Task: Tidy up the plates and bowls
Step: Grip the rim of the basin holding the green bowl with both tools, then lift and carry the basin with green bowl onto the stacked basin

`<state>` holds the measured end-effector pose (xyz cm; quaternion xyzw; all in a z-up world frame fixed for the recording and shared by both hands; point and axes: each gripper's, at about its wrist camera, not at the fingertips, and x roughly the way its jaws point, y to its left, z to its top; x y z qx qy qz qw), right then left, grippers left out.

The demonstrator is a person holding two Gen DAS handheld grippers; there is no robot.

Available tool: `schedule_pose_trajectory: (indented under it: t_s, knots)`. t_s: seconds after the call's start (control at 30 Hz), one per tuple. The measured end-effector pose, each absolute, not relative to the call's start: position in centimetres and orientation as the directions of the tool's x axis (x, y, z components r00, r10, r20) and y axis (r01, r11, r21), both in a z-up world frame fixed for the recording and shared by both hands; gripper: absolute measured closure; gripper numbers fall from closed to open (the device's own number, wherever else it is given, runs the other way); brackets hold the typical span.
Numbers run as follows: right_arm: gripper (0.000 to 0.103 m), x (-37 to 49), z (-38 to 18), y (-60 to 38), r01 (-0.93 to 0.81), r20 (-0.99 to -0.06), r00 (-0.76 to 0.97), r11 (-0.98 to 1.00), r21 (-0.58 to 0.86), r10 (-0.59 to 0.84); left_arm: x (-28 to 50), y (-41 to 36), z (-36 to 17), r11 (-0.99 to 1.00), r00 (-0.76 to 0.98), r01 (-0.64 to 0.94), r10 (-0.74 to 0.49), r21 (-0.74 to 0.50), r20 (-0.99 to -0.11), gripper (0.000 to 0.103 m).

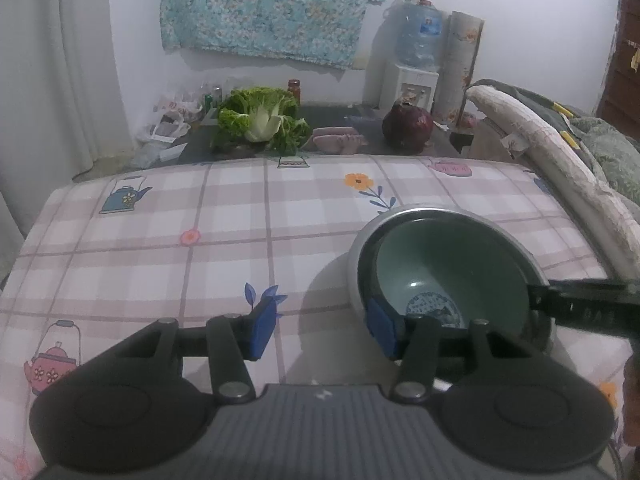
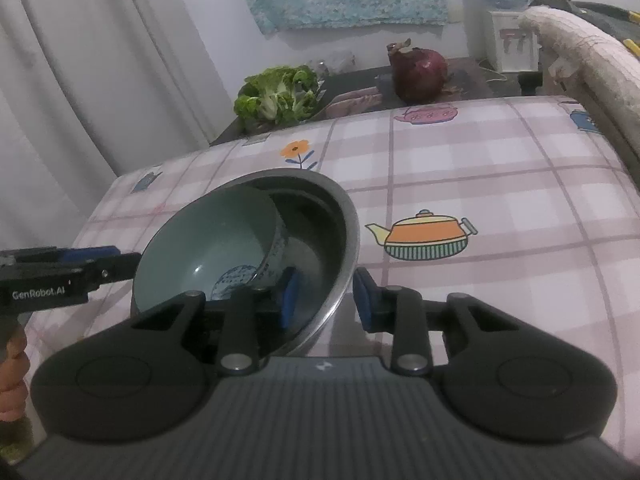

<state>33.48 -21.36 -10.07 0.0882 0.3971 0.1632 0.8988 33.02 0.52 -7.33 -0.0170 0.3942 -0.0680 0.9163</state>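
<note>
The checked cloth of the bench [image 1: 160, 264] is seen from both wrists. Near its right side a steel bowl [image 2: 349, 216] is set, and a green bowl [image 2: 208, 240] is lodged inside it, tilted, its far rim leaned against the steel wall.

The left gripper [image 1: 322, 330] is held low at the bowls' left side, with its fingers [image 1: 262, 330] spread about halfway. One blue pad is kept out over the cloth, well clear of the steel. The other is placed at the near rim, over the green bowl's edge. Nothing is clamped there.

The right gripper [image 2: 326, 298] is brought in from the opposite side, and its fingers [image 2: 362, 298] are drawn narrow around the steel bowl's rim. One pad is seen inside the steel bowl beside the green one, and the other is set just outside the rim. Whether the rim is actually pinched cannot be told.

Past the far edge, a leafy green vegetable [image 1: 260, 120] and a red cabbage [image 1: 408, 126] are laid on a dark surface.
</note>
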Motion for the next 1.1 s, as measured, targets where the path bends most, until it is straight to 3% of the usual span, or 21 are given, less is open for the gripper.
schedule_pose_trajectory:
  t_s: [0.23,0.4,0.57,0.73,0.87,1.1]
  knots:
    - [0.083,33.7,-10.2,-21.2,-0.238,-0.688,0.631,0.934,0.268,0.358,35.0,1.5,-8.3,0.974,0.617,0.100,-0.221,-0.203,-0.755,0.050]
    - [0.084,33.8,-10.3,-21.5,-0.240,-0.688,0.628,0.932,0.273,0.364,36.0,1.5,-9.2,0.972,0.593,0.083,-0.227,-0.222,-0.772,0.049]
    - [0.083,33.9,-10.3,-21.5,-0.231,-0.687,0.631,0.933,0.275,0.359,36.4,1.4,-9.8,0.967,0.586,0.080,-0.242,-0.242,-0.773,0.054]
    - [0.083,34.5,-10.7,-21.4,-0.229,-0.686,0.633,0.933,0.277,0.358,36.6,1.3,-10.0,0.956,0.579,0.086,-0.278,-0.282,-0.767,0.069]
    - [0.086,34.7,-10.9,-21.5,-0.226,-0.687,0.626,0.929,0.293,0.369,36.7,1.0,-10.0,0.940,0.566,0.097,-0.322,-0.326,-0.759,0.089]
    - [0.088,34.7,-10.8,-21.7,-0.213,-0.683,0.624,0.924,0.318,0.379,36.5,0.9,-9.9,0.936,0.564,0.073,-0.324,-0.344,-0.760,0.091]
